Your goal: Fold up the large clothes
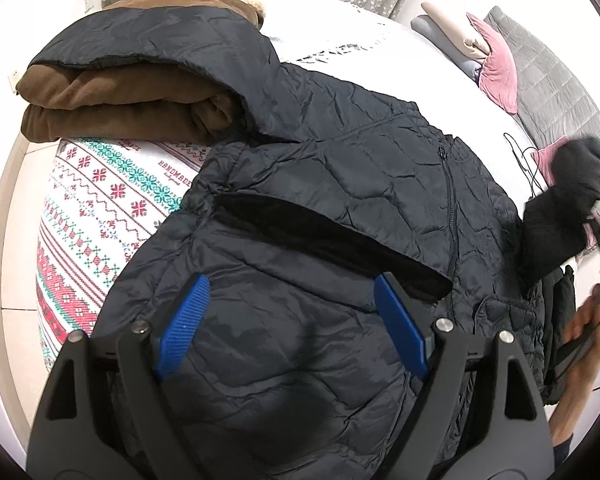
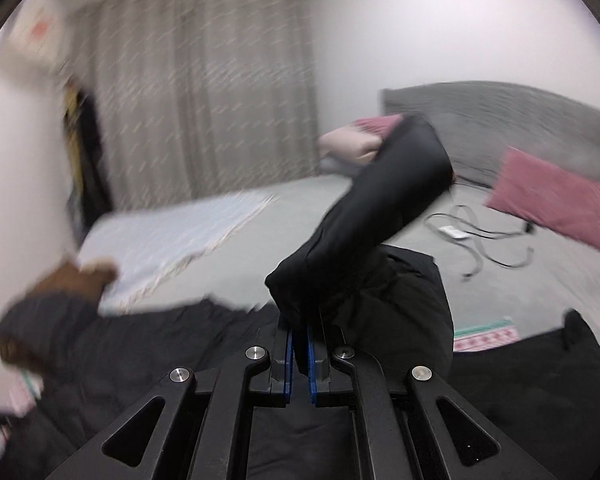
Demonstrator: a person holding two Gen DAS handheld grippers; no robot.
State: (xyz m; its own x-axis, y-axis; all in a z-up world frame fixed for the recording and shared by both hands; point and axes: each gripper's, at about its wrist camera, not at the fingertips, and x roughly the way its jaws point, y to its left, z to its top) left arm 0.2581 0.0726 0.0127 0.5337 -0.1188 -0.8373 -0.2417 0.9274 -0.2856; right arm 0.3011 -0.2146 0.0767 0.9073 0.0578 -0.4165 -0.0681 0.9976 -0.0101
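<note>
Right tool (image 2: 299, 334) clamps jacket sleeve (image 2: 380, 208) | left tool (image 1: 290, 316) wide above jacket (image 1: 340, 184)

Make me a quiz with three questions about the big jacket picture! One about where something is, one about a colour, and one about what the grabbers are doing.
1. Where does the brown blanket lie?
A. under the jacket's hood
B. on the floor
C. on the pillow

2. What colour is the pillow?
A. yellow
B. pink
C. green

3. What is the right gripper doing?
A. standing wide open
B. holding a cable
C. pinching the sleeve

Answers: 1 A, the hood drapes over the folded blanket. 2 B, it shows pink by the headboard. 3 C, its blue pads close on black fabric.
</note>
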